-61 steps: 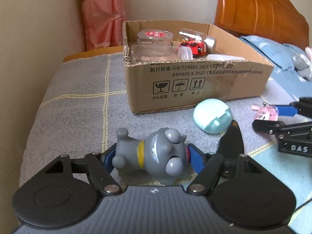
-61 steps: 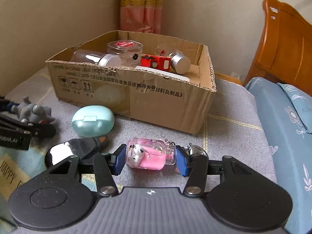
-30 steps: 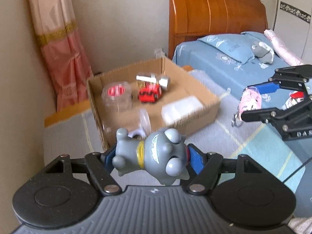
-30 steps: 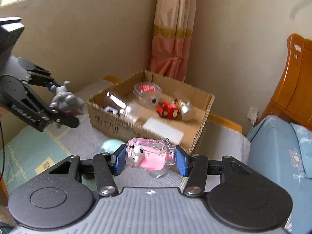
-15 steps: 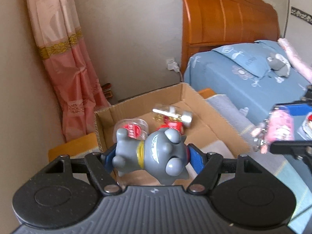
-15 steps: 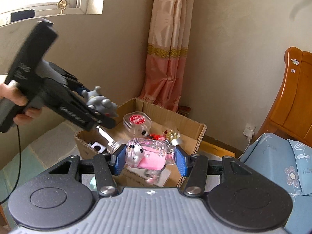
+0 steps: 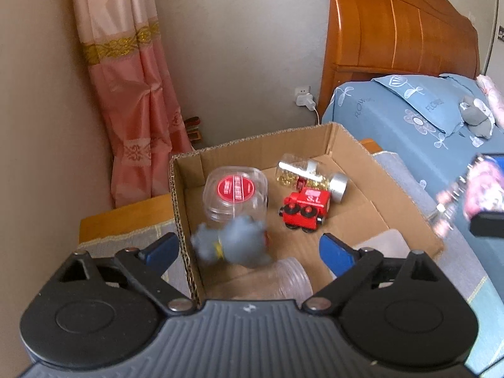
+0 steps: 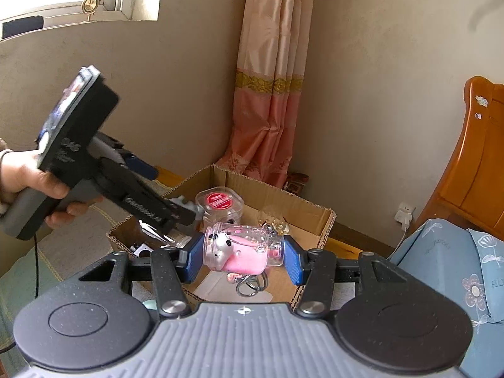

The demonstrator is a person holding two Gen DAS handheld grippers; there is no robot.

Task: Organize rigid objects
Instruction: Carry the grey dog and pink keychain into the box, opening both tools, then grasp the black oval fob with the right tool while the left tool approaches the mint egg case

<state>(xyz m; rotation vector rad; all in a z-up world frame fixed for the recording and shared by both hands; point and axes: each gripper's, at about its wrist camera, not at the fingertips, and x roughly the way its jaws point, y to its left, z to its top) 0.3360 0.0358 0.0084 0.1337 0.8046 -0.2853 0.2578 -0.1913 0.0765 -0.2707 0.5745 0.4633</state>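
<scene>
cardboard box, centre of the left wrist view: open-topped, already holding a clear jar with red lid, a red toy vehicle, a small bottle with a silver cap, a clear jar on its side at the near wall and a flat pale item at lower right.

left gripper, lower centre: jaws wide apart, clamped on nothing. grey toy figure: blurred, between and below the blue pads, clear of both, inside the box outline; judged released and dropping in, not yet settled.

right gripper, lower centre of the right wrist view: jaws clamped on the pink keychain bottle, held over the box's near edge, ring dangling.

progress: several items boxed, grey figure just going in; pink bottle left to place. whether other loose items remain cannot be told.
</scene>
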